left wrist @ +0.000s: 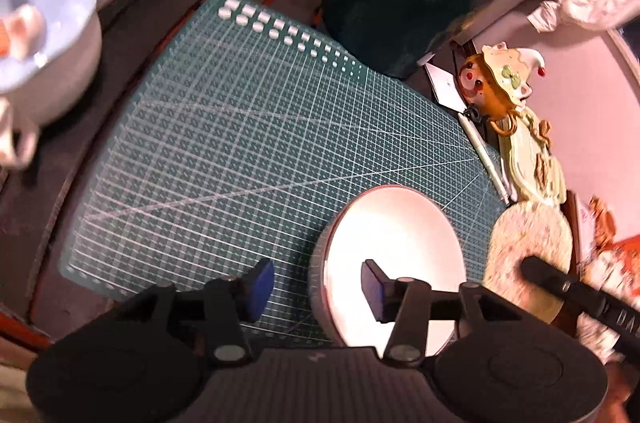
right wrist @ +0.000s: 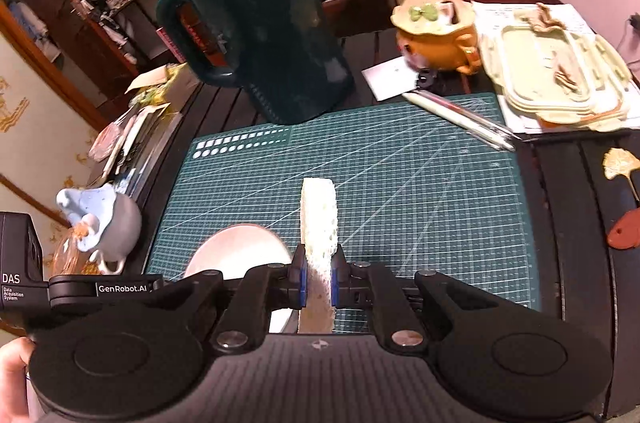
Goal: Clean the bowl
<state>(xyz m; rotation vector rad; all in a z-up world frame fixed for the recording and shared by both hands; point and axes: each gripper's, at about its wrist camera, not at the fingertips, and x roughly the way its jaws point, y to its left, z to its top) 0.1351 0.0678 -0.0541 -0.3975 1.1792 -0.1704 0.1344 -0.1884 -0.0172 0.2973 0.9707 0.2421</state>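
The dark tabletop [right wrist: 576, 183] carries a green cutting mat [right wrist: 400, 207] with a white grid, and most of the task's things lie on or over it. At the far edge of the mat stands a big dark green jug [right wrist: 272, 39] with a handle. Beside it, further right in the right wrist view, sits an orange teapot [right wrist: 440, 35] with a cream lid, and next to that a stack of pale green box lids [right wrist: 560, 79]. A light blue pot [right wrist: 108, 223] stands off the mat's left edge.

The white bowl [left wrist: 394, 263] sits on the near part of the mat, its rim reddish. In the left wrist view it lies just under the left gripper [left wrist: 318, 285]. That gripper stands about half open: its two blue pads are well apart, one over the bare mat and one over the bowl's inside, and neither pad presses on the bowl. Nothing is held between them.

The right gripper [right wrist: 319, 277] is closed narrowly on a pale sponge [right wrist: 319, 219], which sticks out forward between its pads and hangs above the mat, just right of the bowl's rim. In the left wrist view the same sponge [left wrist: 528, 251] shows as a speckled round face beside the bowl, with a black arm of the right gripper across it. Whether the sponge touches the bowl cannot be told.

A person's hand [right wrist: 14, 379] shows at the lower left edge of the right wrist view.
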